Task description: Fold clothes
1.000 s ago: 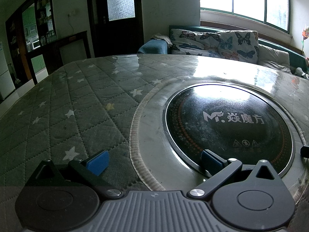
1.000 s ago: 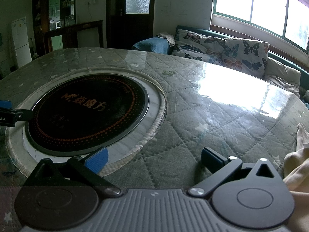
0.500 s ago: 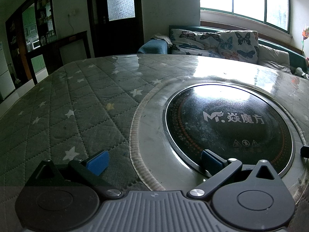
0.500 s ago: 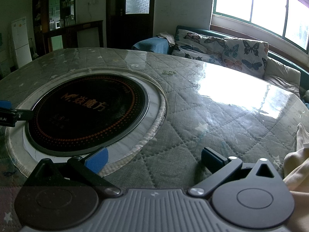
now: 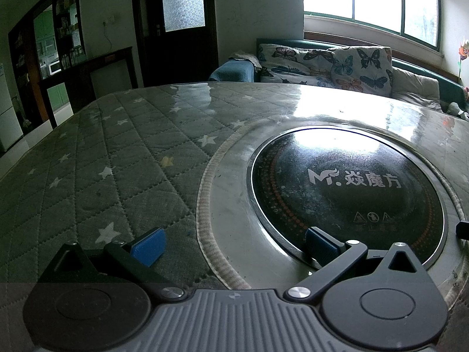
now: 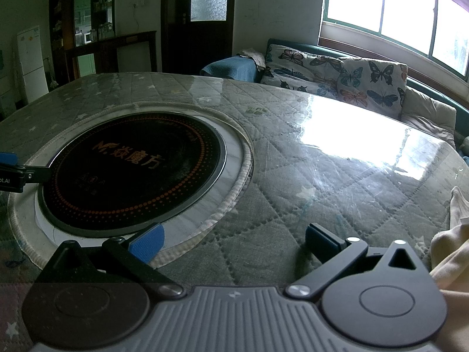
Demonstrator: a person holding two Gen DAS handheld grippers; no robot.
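Your right gripper (image 6: 234,243) sits low over the quilted table cover (image 6: 293,182), its 2 fingers spread wide and gripping nothing. The cream garment (image 6: 448,252) lies bunched just beside its right finger, at the table's right edge. Your left gripper (image 5: 234,245) is likewise spread and empty, straddling the rim of the black round cooktop (image 5: 346,182).

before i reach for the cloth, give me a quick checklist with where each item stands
1. Left gripper open, nothing held: ok.
2. Right gripper open, nothing held: ok.
3. Cloth in view: ok, only its cream edge shows, at the far right of the right view.
4. Cloth spread flat: cannot tell, mostly out of frame.
5. Table bare ahead of the right gripper: ok.
6. Grippers apart: ok, left gripper's tip shows across the hotplate.
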